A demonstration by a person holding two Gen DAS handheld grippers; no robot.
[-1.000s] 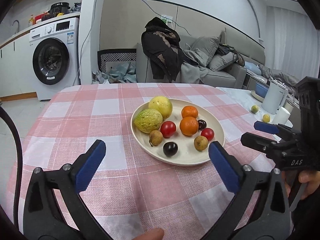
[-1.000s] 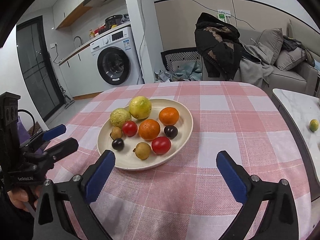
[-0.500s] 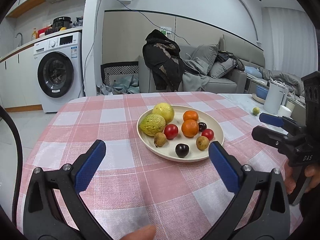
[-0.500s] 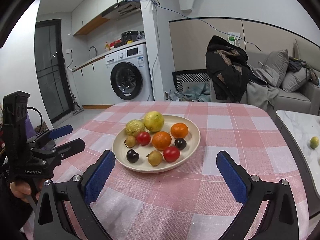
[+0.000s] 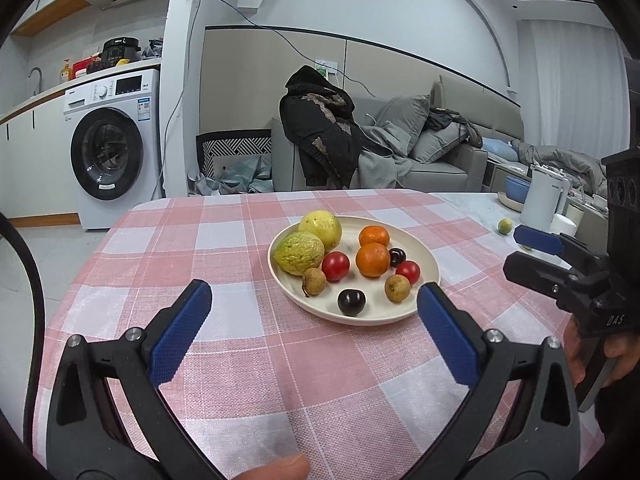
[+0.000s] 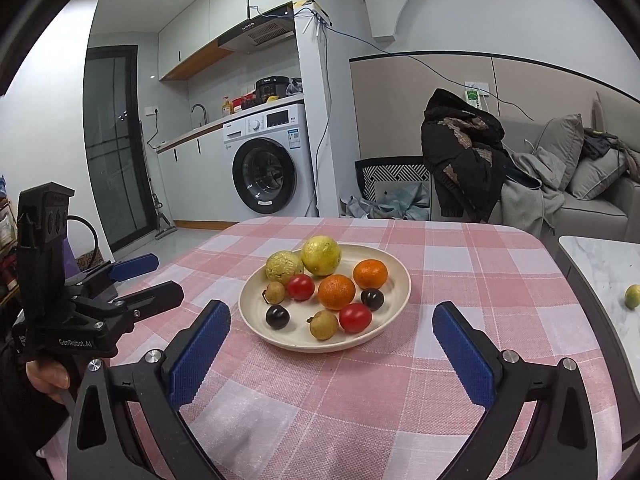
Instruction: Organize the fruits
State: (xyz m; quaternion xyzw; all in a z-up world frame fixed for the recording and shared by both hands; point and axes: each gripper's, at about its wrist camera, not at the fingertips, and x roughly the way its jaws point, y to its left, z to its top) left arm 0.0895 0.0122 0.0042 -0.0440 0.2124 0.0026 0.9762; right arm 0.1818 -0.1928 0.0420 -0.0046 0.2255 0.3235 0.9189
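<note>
A cream plate (image 5: 424, 258) (image 6: 394, 268) sits on the pink checked tablecloth. It holds two yellow-green fruits (image 5: 299, 252), two oranges (image 5: 373, 259), two red tomatoes (image 5: 335, 266), two dark plums (image 5: 351, 302) and two small brown longans (image 5: 397, 288). My left gripper (image 5: 314, 312) is open and empty, near the front of the plate; it also shows in the right wrist view (image 6: 146, 280). My right gripper (image 6: 331, 326) is open and empty, in front of the plate; it also shows in the left wrist view (image 5: 532, 252).
A marble side table (image 6: 600, 264) to the right carries a small green fruit (image 6: 633, 296), a white kettle (image 5: 546, 198) and cups. A sofa with clothes and a washing machine (image 5: 108, 156) stand beyond the table. The table edge runs along the left.
Both grippers have pulled back and tilted up, so the plate looks smaller and farther off and more of the room shows. Both stay open and empty.
</note>
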